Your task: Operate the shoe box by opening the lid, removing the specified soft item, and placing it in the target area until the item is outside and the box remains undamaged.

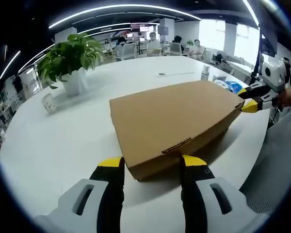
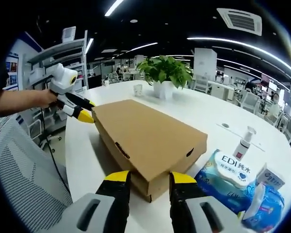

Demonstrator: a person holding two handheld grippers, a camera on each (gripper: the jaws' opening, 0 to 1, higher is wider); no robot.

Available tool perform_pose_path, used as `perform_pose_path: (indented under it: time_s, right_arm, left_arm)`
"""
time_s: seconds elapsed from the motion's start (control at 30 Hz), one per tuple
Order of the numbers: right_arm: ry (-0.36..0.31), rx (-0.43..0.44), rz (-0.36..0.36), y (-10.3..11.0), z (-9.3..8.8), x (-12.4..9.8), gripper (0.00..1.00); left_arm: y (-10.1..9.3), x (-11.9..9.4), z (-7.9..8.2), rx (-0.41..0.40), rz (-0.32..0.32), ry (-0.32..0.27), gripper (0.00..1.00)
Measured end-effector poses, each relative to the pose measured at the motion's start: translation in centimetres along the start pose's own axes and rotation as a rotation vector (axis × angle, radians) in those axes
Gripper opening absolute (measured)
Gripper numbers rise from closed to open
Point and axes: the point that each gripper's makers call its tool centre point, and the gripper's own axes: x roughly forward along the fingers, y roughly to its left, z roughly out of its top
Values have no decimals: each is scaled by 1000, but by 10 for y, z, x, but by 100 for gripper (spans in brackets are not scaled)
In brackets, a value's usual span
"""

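Observation:
A brown cardboard shoe box lies flat on the white round table with its lid closed. A tab slot shows on its near side. My left gripper is open, its yellow-tipped fingers set either side of the box's near edge. The right gripper comes in from the right at the far corner, held by a hand. In the right gripper view the same box runs away from me. My right gripper is open around its near corner, and the left gripper sits at the far left corner.
A potted plant in a white pot stands at the back of the table. Packs of wet wipes and a small spray bottle lie right of the box. A grey mesh chair stands beside the table edge. Desks and people fill the office behind.

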Motion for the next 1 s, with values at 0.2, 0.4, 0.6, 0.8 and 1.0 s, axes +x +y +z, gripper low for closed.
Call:
perform_pose_path:
  time_s: [0.2,0.4,0.6,0.8,1.0]
  right_arm:
    - [10,-8,2,0,-4,2,28]
    - [25,-37,4,0,-8,4,27]
    - [21,-38,4,-1,-8,4,27]
    - [21,-39,3,-5,-6,7,27]
    - [24,-40,-1,-15,-1,15,27]
  left_arm:
    - [-1,3,-3,-4,6,15,44]
    - [-1,8,-8,11,21,39,44]
    - [-1,7,-7,26,29,39,44]
    - [0,11,-5,21,28,41,44]
    - [6,20,1,1,31,38,43]
